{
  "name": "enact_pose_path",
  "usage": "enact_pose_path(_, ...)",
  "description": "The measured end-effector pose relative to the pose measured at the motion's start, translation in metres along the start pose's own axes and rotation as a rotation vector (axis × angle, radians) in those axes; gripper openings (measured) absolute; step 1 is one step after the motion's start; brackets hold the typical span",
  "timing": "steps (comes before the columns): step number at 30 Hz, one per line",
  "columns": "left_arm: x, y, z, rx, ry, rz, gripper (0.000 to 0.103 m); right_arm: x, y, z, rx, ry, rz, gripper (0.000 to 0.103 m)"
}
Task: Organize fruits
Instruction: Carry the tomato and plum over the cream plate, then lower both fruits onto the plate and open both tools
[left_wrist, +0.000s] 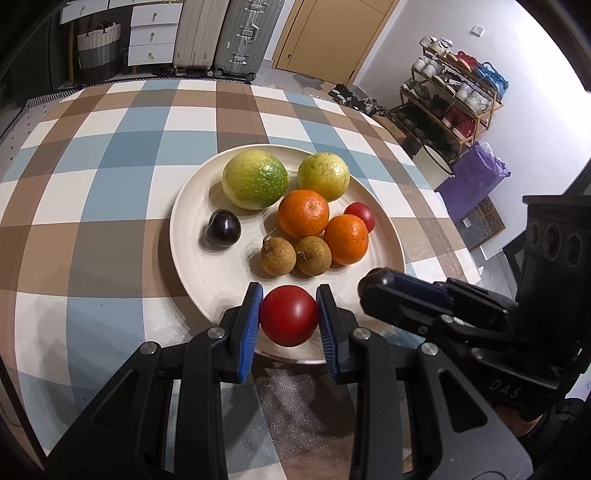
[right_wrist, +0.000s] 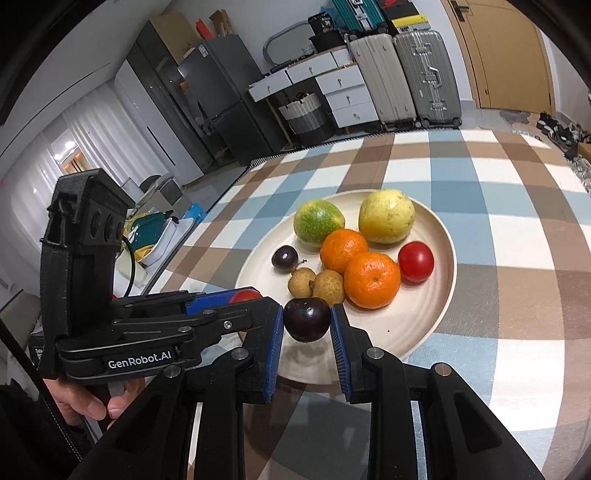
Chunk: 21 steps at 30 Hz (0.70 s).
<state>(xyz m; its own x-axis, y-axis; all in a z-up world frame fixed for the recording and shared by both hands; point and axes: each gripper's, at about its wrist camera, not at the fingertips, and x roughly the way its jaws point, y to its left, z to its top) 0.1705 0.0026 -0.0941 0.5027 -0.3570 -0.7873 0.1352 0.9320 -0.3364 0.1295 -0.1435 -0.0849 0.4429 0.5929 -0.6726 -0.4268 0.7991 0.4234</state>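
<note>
Left hand-held gripper (left_wrist: 289, 314) is clenched on a red tomato (left_wrist: 289, 315), held over the plate's near rim (left_wrist: 192, 295). Right hand-held gripper (right_wrist: 307, 320) grips a dark plum (right_wrist: 307, 319) above the same rim, just beside the left one. On the plate: two green-yellow fruits, two oranges (left_wrist: 303, 213), two longans, one tomato, one plum. Bare plate floor lies left of the pile; checked counter (left_wrist: 92, 192) is open all round.

1. Tabletop (left_wrist: 110, 155) covered by a checked cloth of blue, brown and white squares.
2. One round cream plate (left_wrist: 192, 280) lies directly on the cloth, near the tabletop's middle.
</note>
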Motion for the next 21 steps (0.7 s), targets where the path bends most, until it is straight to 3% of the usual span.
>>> enact_pose_path(12, 0.005, 0.001, 0.000, -0.025, -0.024, 0.008, 0.027, 0.010, -0.001, 0.003, 0.004, 0.006, -0.001, 0.027)
enact_pose_path(16, 0.003, 0.000, -0.001, -0.027, -0.024, 0.006, 0.027, 0.006, 0.001, 0.004, -0.002, -0.008, 0.005, 0.039)
enact_pose_path(20, -0.004, -0.003, -0.004, -0.024, -0.035, 0.011, 0.028, -0.008, 0.006, 0.004, -0.024, -0.058, -0.005, 0.042)
enact_pose_path(21, -0.007, -0.004, -0.005, -0.023, -0.041, 0.012, 0.033, -0.011, 0.006, 0.004, -0.024, -0.070, -0.006, 0.044)
